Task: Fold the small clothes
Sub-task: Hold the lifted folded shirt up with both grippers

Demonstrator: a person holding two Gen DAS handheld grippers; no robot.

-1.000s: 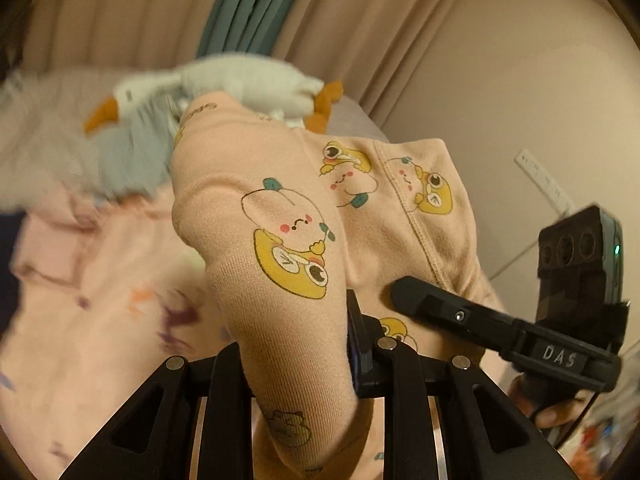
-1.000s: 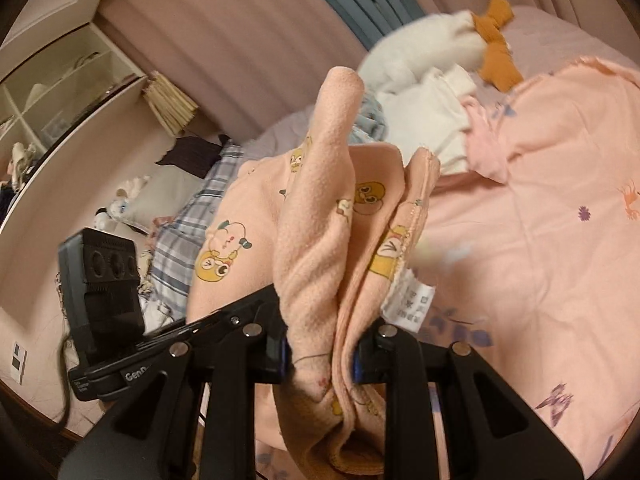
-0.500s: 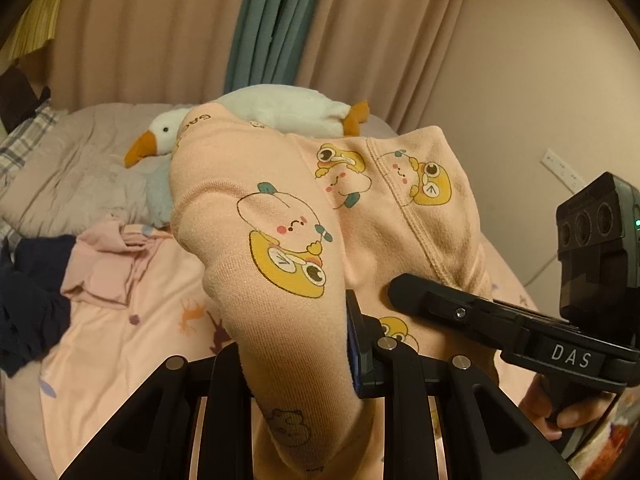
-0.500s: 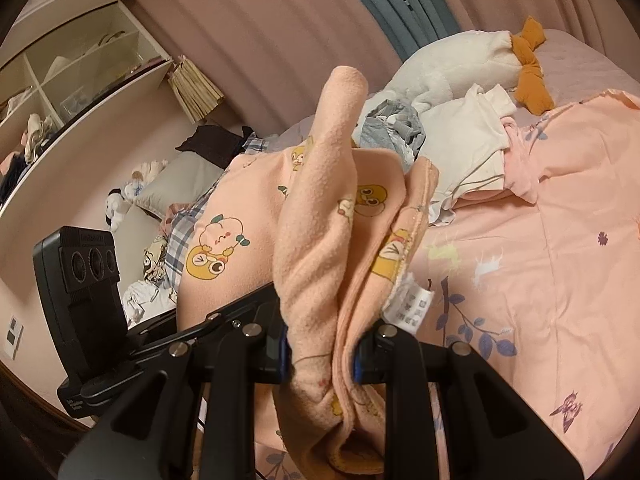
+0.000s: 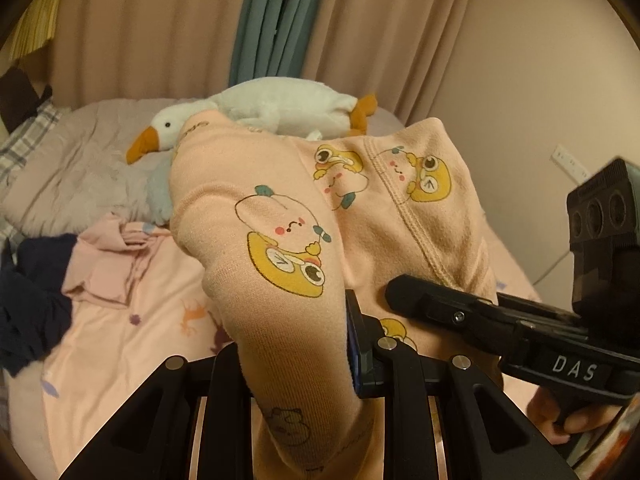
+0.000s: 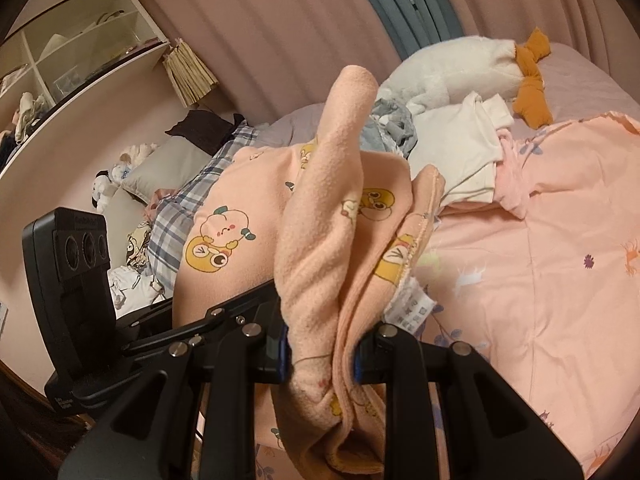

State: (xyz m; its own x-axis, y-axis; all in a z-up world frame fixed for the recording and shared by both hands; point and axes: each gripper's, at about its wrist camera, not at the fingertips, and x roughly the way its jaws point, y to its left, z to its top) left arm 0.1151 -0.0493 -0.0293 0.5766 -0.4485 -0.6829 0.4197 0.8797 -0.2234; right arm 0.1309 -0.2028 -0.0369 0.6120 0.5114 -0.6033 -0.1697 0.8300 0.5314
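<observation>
A small peach garment point(image 5: 288, 248) printed with yellow cartoon figures hangs between both grippers above the bed. My left gripper point(image 5: 296, 364) is shut on one bunched edge of it. My right gripper point(image 6: 320, 352) is shut on another edge of the garment point(image 6: 320, 240), near its white care label point(image 6: 412, 304). Each gripper shows in the other's view: the right one point(image 5: 500, 320) at right, the left one point(image 6: 160, 340) at left. The cloth bulges up over both sets of fingers and hides the pads.
The bed has a pink printed sheet point(image 6: 540, 260). A white plush goose point(image 5: 260, 116) lies at the head, by curtains. Other clothes lie around: a pink and a navy piece point(image 5: 40, 280), a white top point(image 6: 456, 140), a plaid item point(image 6: 188, 208). Shelves point(image 6: 72, 52) stand at left.
Both views steadied from a blurred sweep. The cameras swung so the goose and far bed come into clearer view. Both grips on the peach garment are unchanged.
</observation>
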